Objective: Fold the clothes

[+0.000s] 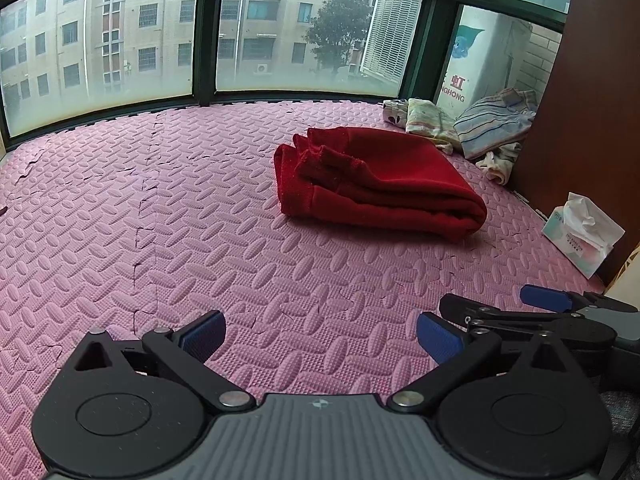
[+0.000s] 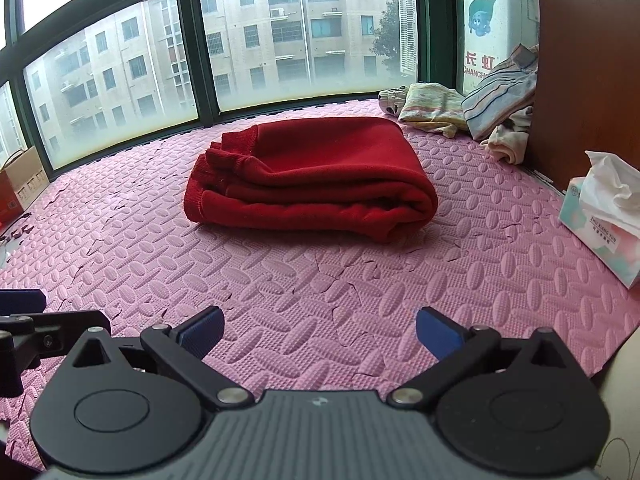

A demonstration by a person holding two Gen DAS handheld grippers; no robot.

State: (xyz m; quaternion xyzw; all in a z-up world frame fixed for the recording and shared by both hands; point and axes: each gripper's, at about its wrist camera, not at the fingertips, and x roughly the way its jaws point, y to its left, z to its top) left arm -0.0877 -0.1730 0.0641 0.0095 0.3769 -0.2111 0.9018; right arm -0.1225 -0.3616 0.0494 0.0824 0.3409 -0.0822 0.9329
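At the far left of the right wrist view a brown cardboard box (image 2: 18, 184) stands against the dark-framed window (image 2: 296, 32), at the edge of the pink foam floor mat (image 2: 280, 280), whose interlocking tiles are embossed with oval ridges in a woven pattern. The left tool (image 1: 320, 334) hangs low over this mat, its two blue-padded fingers spread wide with nothing between them. Just to its right the right tool (image 2: 320, 330) is likewise released, blue pads apart over bare mat. Farther out, in the middle of the mat and well apart from both tools, lies the red sweater (image 2: 312, 178): a thick, fuzzy knit folded into a plump rectangle of several layers, with ribbed cuffs and hem showing at its left end and a rounded fold at its right. Beyond it, near the window corner, sits a loose pile of clothes (image 2: 472, 108), a pale patterned piece beside a blue-striped shirt and a crumpled cream garment. At the right, against a dark wooden cabinet (image 2: 580, 60), rests a soft pack of tissues (image 2: 600, 224) with white sheets bunched out of its top.
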